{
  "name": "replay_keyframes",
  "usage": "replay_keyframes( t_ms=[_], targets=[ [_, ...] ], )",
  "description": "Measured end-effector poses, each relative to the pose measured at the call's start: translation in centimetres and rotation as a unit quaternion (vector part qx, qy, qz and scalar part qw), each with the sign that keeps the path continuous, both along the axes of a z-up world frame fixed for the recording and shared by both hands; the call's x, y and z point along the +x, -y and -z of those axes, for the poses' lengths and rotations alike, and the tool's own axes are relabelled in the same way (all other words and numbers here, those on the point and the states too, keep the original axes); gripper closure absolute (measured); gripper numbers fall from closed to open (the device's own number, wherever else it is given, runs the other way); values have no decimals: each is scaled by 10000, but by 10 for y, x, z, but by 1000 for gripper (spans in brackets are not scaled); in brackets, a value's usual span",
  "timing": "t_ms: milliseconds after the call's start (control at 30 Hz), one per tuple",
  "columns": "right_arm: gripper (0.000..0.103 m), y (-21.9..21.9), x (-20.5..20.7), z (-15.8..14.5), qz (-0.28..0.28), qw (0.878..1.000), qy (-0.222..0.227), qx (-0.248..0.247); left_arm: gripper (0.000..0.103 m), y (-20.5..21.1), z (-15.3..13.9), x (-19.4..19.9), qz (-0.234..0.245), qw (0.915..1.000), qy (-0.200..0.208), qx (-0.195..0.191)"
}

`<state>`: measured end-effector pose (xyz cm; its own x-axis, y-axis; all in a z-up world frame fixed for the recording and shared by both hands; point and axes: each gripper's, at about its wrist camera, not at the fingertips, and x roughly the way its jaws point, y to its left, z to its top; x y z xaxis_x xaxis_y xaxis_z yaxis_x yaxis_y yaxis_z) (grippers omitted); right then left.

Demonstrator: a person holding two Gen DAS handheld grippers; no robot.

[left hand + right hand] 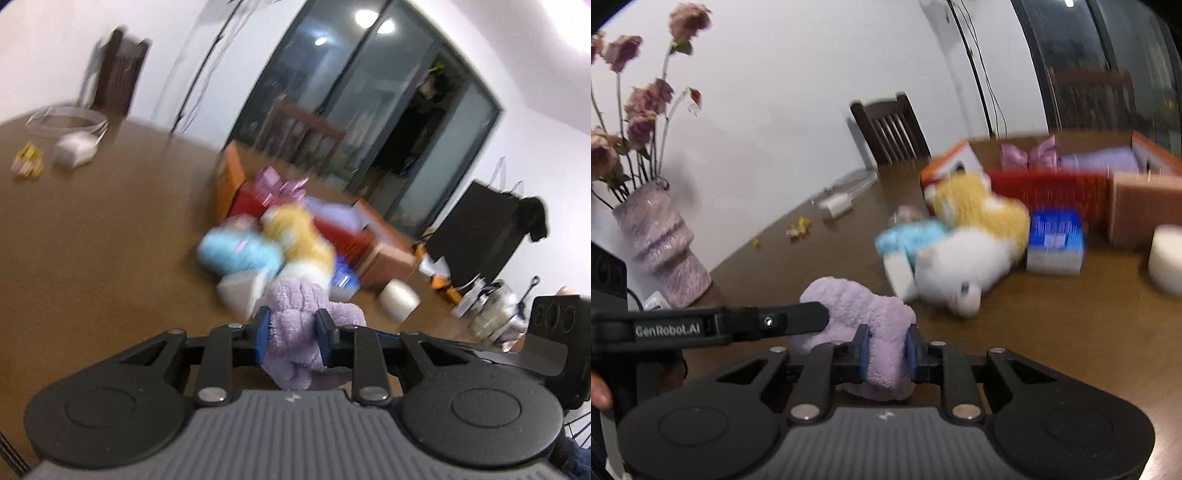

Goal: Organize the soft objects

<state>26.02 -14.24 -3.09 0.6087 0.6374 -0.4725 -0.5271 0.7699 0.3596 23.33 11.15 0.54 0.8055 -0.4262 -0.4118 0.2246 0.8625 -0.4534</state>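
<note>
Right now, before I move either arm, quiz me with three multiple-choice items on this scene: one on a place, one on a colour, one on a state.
1. Where does the white plush animal lie?
A. in the red box
B. on the brown wooden table
C. on the chair

2. What colour is the fluffy soft towel between the tongs?
A. lilac
B. green
C. black

3. What state are the right tongs in?
A. wide open, holding nothing
B. out of view
C. shut on the towel

Key: 1 B, it rests on the tabletop before the boxes. 2 A, its pile is pale purple. 3 C, the blue pads press its sides; the left tongs grip it too.
</note>
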Motion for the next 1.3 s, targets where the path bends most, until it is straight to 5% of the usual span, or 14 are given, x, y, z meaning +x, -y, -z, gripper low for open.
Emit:
replay_keyframes(
  t_ms=[167,300,467,600,767,967,1167,1300],
  targets=[
    [83,23,51,-54,75,9979,624,138,76,11,-52,71,229,9992,319,-7],
    [83,26,136,-83,133,9975,687,67,76,30,-78,164,205,9987,217,420],
    [84,8,273,-69,272,9991,-230,-230,76,54,-66,274,-55,9932,-433,1075],
    [83,-12,338,-36,369,9927,-780,-839,73,62,-38,318,11,9856,-750,1513],
    [65,-35,361,-1,499,9821,-1085,-1459,62,58,-30,315,-26,9867,-558,1525],
    [49,-32,341,-15,468,9861,-833,-1361,57,53,-42,292,-86,9843,-387,1718],
    [48,4,294,-64,421,9897,-326,-1329,33,42,-75,247,-239,9818,-179,1875],
    [32,50,246,-109,642,9891,103,-1323,19,39,-100,199,-399,9740,186,2224]
  ],
)
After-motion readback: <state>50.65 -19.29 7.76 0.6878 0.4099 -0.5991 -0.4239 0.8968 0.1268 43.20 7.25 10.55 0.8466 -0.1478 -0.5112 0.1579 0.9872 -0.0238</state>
